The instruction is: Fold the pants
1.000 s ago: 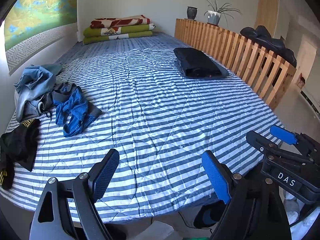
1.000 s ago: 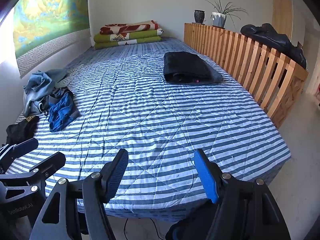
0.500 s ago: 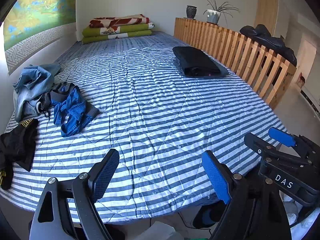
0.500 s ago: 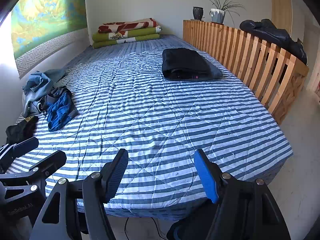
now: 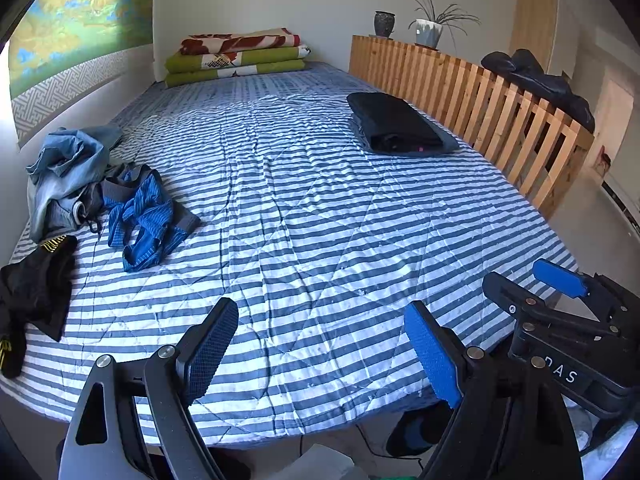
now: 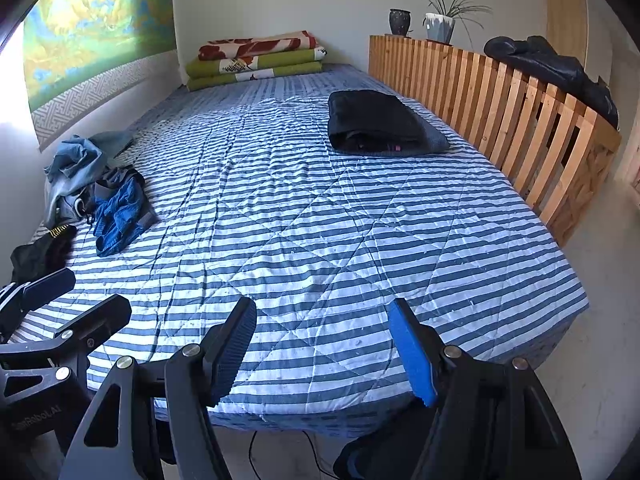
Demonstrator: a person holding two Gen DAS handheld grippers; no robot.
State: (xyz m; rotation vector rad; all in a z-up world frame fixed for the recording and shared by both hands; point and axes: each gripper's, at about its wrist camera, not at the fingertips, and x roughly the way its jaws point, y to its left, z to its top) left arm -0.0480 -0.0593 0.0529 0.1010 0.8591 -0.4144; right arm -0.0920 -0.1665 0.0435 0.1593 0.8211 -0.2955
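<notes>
Unfolded clothes lie heaped at the bed's left edge: light-blue jeans, a blue striped garment and a black piece with yellow trim. A dark folded stack rests far right, near the wooden rail. My left gripper hovers open over the bed's near edge, holding nothing. Beside it, my right gripper is also open and holds nothing. Both are well short of the clothes.
The blue-and-white striped quilt covers the whole bed. Folded green and red blankets lie at the far end. A slatted wooden rail runs along the right, with a dark jacket and potted plants on it. Floor lies to the right.
</notes>
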